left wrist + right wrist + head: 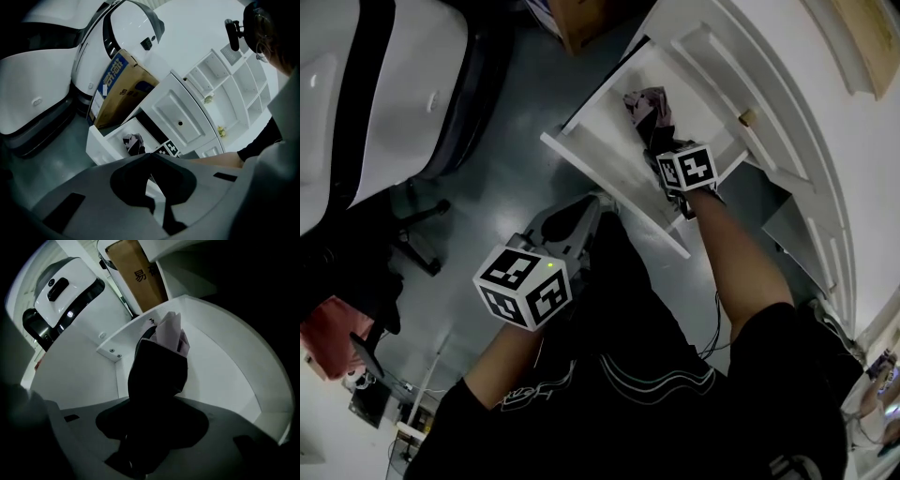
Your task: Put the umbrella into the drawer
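Note:
The folded umbrella (649,108), pink fabric over a dark body, hangs inside the open white drawer (609,173). My right gripper (664,142) is shut on its dark lower part. In the right gripper view the umbrella (161,357) runs out from between the jaws of the right gripper (154,404) toward the drawer's back corner, with the drawer wall (75,376) on the left. My left gripper (596,204) hovers above the floor just in front of the drawer, its jaws meeting with nothing between them. The left gripper view shows the left gripper (151,154) below the drawer (96,145) and the umbrella (133,143).
A cardboard box (122,89) leans beside the drawer against a large white machine (375,84). A white cabinet door with a small knob (180,123) stands above the drawer, with white shelves (229,89) to its right. A chair base (417,239) sits on the grey floor at the left.

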`<state>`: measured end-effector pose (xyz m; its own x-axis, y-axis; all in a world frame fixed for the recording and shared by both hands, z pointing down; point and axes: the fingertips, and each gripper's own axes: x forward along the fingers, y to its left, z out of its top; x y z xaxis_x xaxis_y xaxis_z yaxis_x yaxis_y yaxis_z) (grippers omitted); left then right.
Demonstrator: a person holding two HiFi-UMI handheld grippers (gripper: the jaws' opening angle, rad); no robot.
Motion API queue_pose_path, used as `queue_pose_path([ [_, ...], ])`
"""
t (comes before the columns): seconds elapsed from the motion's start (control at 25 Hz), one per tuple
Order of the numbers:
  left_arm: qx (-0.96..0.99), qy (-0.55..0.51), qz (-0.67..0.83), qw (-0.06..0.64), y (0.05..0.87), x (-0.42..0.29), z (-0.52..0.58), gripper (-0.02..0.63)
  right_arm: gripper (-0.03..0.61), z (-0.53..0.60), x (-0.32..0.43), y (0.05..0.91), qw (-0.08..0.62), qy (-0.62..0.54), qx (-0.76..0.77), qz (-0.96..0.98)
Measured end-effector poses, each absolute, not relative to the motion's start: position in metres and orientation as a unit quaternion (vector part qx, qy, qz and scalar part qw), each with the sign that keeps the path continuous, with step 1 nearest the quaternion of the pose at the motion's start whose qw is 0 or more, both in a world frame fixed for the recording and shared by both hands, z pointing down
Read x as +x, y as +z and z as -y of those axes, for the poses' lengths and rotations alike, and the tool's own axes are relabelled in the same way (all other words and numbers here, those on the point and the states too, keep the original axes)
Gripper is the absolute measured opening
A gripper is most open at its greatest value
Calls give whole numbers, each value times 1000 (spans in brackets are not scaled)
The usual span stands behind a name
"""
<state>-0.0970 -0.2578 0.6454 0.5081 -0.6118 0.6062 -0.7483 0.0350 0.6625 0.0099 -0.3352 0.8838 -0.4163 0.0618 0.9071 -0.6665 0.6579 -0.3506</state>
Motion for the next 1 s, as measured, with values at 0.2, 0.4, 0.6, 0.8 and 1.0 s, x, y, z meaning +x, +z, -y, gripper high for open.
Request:
queue_pose_path([
  [0.2,682,72,498,531,658,-105,255,20,212,337,14,905,511,334,205,765],
  [0.4,679,74,499,533,660,-110,250,20,215,339,13,915,528,301,209,766],
  [0.6,674,75,500,539,665,-116,239,20,224,336,11,918,534,277,224,767],
  [0.8,681,68,495,535,657,-116,238,20,258,337,9,916,536,271,237,764],
  [1.0,684,67,499,528,646,-126,230,20,273,347,18,897,542,264,257,756],
])
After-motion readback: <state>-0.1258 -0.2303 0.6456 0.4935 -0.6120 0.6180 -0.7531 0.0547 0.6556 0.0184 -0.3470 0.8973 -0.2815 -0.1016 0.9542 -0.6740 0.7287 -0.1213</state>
